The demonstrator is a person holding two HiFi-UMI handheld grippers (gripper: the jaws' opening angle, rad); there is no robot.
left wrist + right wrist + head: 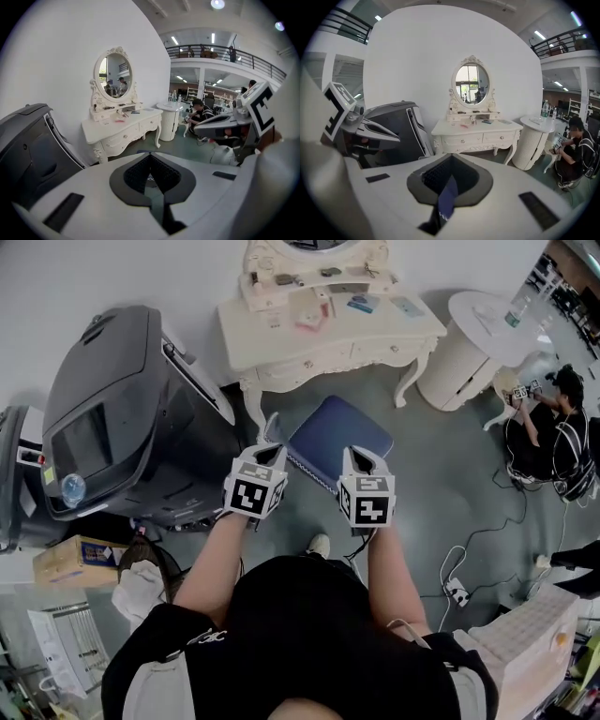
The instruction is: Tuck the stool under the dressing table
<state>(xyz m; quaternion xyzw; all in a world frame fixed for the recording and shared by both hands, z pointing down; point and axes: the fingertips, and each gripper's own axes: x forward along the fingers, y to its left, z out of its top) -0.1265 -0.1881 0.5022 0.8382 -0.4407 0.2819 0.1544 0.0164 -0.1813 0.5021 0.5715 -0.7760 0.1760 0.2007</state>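
Note:
The stool point(339, 435), with a dark blue cushion, stands on the floor just in front of the cream dressing table point(328, 329), not under it. My left gripper point(270, 430) hovers over the stool's near left corner and my right gripper point(360, 459) over its near right edge. Both are shut with nothing between the jaws. In the left gripper view the left gripper point(150, 157) points toward the dressing table point(124, 127) and its oval mirror point(113, 75). In the right gripper view a strip of blue cushion point(447, 197) shows below the right gripper point(449, 159), with the dressing table point(476, 130) beyond.
A big dark grey machine point(112, 418) stands close on the left of the stool. A white round side table point(473, 338) is right of the dressing table. A person point(553, 427) sits on the floor at the right. Cables and a power strip point(457, 592) lie near my right.

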